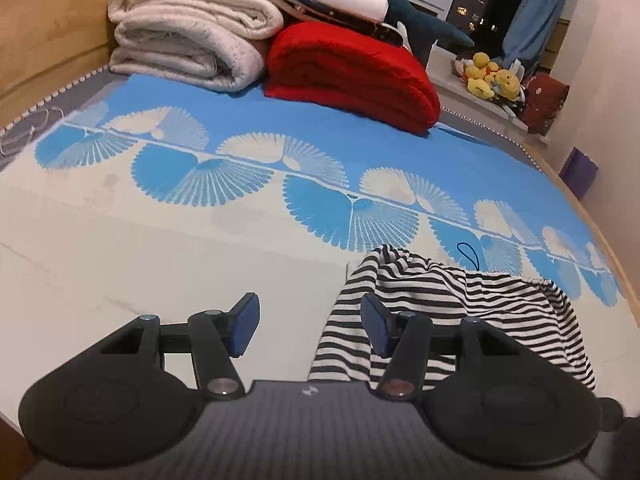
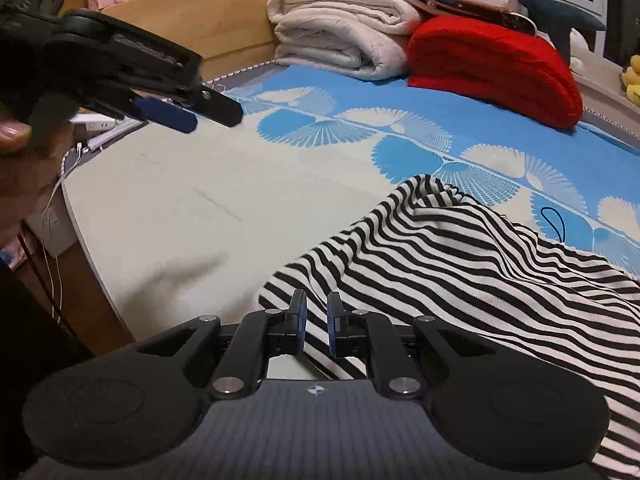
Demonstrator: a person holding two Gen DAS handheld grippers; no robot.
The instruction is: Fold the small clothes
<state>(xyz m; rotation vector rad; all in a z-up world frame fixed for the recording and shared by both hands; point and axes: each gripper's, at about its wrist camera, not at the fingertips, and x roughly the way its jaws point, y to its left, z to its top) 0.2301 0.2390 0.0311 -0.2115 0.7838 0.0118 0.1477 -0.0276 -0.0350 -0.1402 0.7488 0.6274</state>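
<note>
Bedding in pale cream with a band of blue fan-shaped prints [image 1: 248,184] makes the work surface, and the striped garment [image 2: 460,248] lies rumpled on its near right part, one edge hanging toward the bed's front. By the look of it this is thin black-and-white knit: light, limp, stretchy, likely to sag and slide when lifted at one point only, so I would judge two corners or a hem the better hold (a gathered, perhaps elasticated edge [image 1: 516,278] shows at its far side). A thin dark loop [image 2: 554,222], perhaps a hanging cord, lies on the sheet just beyond it.

At the cloth's near edge the right gripper [image 2: 317,326] has its blue pads drawn nearly together; fabric sits right at their tips, but whether a fold is truly pinched I cannot tell. Left of the garment, the left gripper [image 1: 310,322] hovers with its jaws standing apart and nothing between them.

Farther back are folded cream blankets [image 1: 188,36], a folded red blanket [image 1: 352,76] and yellow plush toys [image 1: 490,76] by the window. No readable writing or brand shows, only a small emblem on each gripper body.
</note>
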